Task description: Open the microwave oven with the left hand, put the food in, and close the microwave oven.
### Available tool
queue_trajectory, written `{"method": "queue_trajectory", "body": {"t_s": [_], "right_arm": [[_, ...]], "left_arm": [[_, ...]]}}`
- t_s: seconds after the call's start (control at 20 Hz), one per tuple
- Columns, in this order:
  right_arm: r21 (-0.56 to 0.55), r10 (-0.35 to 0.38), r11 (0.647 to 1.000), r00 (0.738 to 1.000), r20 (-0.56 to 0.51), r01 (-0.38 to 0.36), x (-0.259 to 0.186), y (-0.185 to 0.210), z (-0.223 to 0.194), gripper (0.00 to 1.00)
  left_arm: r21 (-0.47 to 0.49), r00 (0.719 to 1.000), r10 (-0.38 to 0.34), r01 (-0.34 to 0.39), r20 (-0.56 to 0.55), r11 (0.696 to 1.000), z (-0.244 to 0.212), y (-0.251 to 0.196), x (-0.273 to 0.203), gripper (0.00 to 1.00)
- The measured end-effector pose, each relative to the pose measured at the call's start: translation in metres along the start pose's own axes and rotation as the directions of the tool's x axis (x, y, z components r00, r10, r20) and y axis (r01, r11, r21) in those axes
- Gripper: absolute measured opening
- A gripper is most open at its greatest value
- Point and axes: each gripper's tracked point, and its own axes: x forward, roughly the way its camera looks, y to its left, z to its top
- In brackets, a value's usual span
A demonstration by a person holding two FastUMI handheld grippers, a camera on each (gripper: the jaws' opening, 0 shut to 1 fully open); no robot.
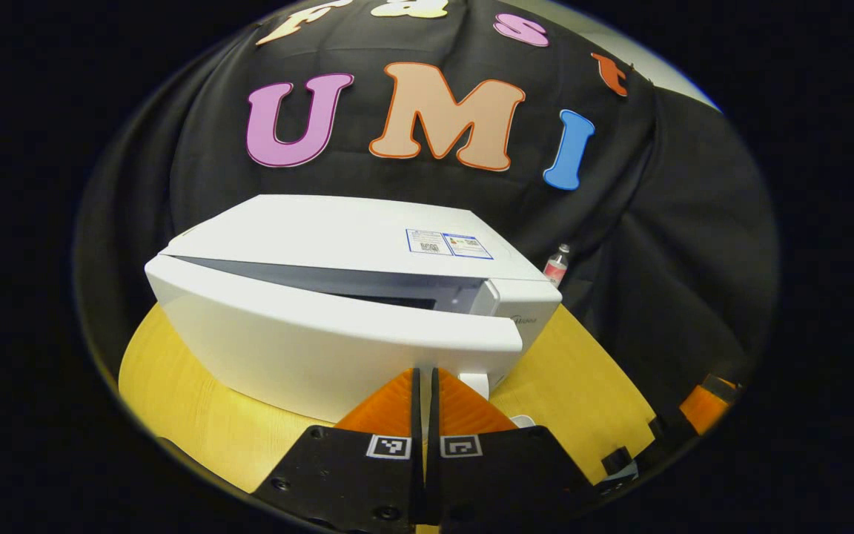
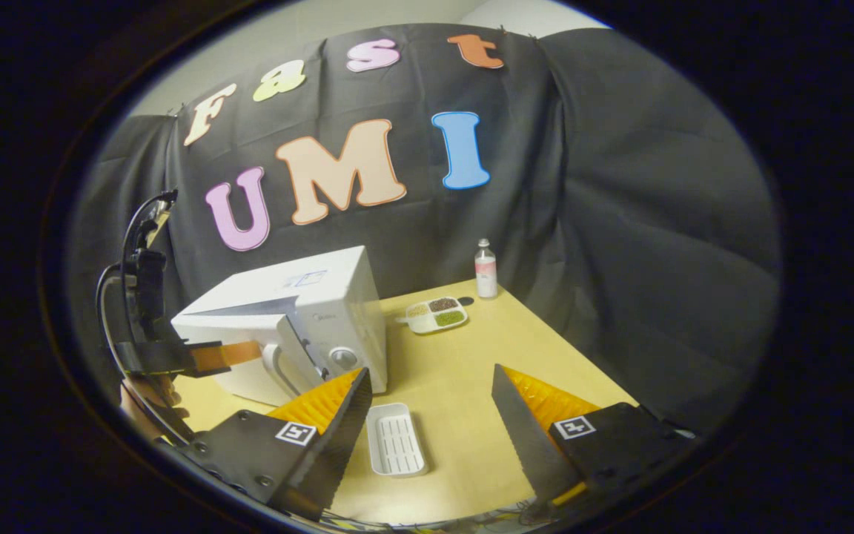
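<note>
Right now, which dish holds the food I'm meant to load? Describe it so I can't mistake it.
Start at the white microwave on the wooden table. Just past its right side, near the small bottle, sits a white divided dish with dark and green fillings. The other tray, nearer the right gripper, is plain and empty.

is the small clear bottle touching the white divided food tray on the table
Apart. The right gripper view shows bare yellow tabletop between the small clear bottle and the white divided food tray.

Ajar microwave door point(image 1: 323, 326) across the left; open table point(image 2: 471, 371) rightward.
</note>
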Motion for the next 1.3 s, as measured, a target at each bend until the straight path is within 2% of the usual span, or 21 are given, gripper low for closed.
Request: {"method": "queue_trajectory", "body": {"t_s": [0.05,0.1,0.55,0.65,0.7,0.75,1.05,1.15,1.3], "right_arm": [[0.002,-0.002,1.000,1.000,0.000,0.002,0.001,0.000,0.000,0.99],[0.004,-0.001,1.000,1.000,0.000,0.001,0.002,0.001,0.000,0.92],[-0.038,0.010,0.999,1.000,-0.005,-0.010,0.007,0.007,-0.001,0.92],[-0.049,0.004,0.999,1.000,-0.001,-0.004,0.008,0.005,0.000,0.92],[-0.057,0.003,0.998,1.000,0.005,-0.003,0.009,0.006,0.001,1.00],[-0.067,0.004,0.998,1.000,0.009,-0.003,0.009,0.007,0.003,0.92],[-0.131,0.022,0.991,1.000,-0.009,-0.023,0.012,0.014,-0.004,0.92],[-0.135,0.024,0.991,1.000,-0.003,-0.024,0.010,0.016,-0.001,0.92],[-0.133,0.024,0.991,1.000,0.005,-0.023,0.001,0.013,0.010,0.92]], "left_arm": [[0.001,1.000,0.017,-0.017,-0.001,1.000,0.002,0.004,0.002,0.00],[0.000,1.000,0.026,-0.026,-0.005,1.000,0.001,0.005,0.006,0.00],[0.009,0.998,0.055,-0.055,0.027,0.998,0.015,0.004,0.028,0.00],[-0.023,0.998,0.060,-0.059,0.029,0.998,0.013,0.004,0.029,0.00],[-0.040,0.998,0.059,-0.057,0.034,0.998,0.014,0.004,0.030,0.00],[-0.054,0.998,0.058,-0.056,0.039,0.997,0.014,0.005,0.032,0.00],[-0.108,0.998,0.047,-0.042,0.040,0.993,0.015,0.007,0.033,0.00],[-0.108,0.996,0.073,-0.067,0.047,0.992,0.019,0.012,0.040,0.00],[-0.120,0.997,0.066,-0.061,0.043,0.991,0.014,0.008,0.039,0.00]]}}
